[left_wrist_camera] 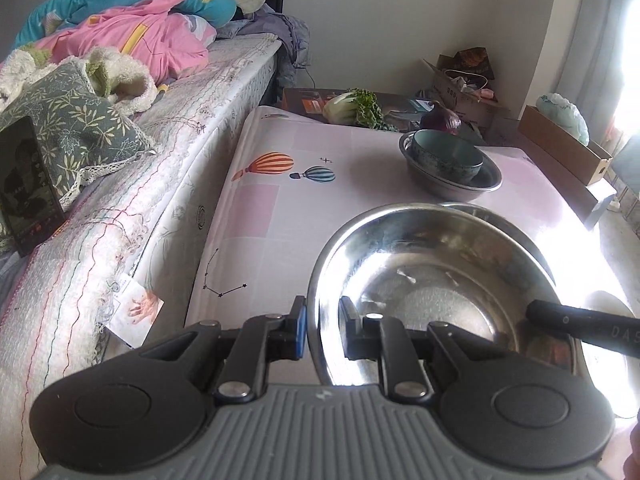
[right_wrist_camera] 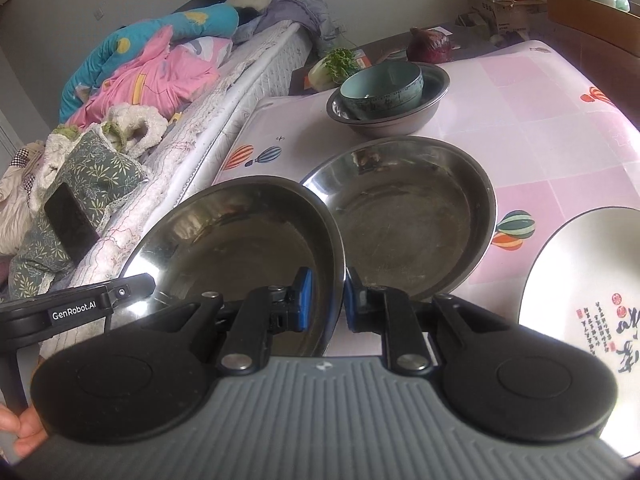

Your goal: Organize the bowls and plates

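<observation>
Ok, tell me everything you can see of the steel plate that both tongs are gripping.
The steel plate is a round, shallow, mirror-shiny dish with a rolled rim, empty, reflecting the room. It is held tilted above the table, its far edge overlapping a second steel plate lying flat there. The right tongs straddle its rim on one side and the left tongs on the opposite side.

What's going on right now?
Left tool and right tool each clamp the near steel plate's rim. Second steel plate just beyond, rims overlapping.
</observation>
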A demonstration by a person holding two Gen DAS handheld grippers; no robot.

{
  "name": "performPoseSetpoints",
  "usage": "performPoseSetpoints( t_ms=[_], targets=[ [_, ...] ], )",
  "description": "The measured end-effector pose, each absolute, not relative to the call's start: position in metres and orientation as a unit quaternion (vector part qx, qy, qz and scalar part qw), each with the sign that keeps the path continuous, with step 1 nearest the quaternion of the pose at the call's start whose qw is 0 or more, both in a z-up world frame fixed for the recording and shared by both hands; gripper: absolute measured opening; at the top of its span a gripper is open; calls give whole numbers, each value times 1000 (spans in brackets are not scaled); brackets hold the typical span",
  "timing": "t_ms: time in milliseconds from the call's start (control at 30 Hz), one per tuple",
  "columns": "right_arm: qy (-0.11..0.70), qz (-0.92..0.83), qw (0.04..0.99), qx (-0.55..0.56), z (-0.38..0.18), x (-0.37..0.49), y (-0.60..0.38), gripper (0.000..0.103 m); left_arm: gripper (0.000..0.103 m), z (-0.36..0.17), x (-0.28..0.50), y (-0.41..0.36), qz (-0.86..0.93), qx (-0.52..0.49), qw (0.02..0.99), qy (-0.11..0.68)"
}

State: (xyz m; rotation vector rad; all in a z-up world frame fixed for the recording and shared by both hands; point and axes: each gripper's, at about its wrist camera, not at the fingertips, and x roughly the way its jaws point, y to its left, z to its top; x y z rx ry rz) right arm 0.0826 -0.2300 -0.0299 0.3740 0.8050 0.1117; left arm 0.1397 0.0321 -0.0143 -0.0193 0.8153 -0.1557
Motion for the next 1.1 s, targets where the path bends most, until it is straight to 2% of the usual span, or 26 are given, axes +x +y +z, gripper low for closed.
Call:
performPoseSetpoints(
  t_ms=[433,867,1033,1100],
  targets=[
    [395,4,899,188,-37,122,-296,18,17,-25,200,-33,-110,-1,906,409],
    [418,-11,891,175,-63,148,-309,19,18,-54,222,-55,-113,6,890,442],
    [415,-25,896,155,-62,154,-309,20,22,-59,224,-59,-120,6,888,444],
    [413,-32,898,149,-61,156,-311,25,25,-57,223,-61,-121,10,891,438]
  ],
)
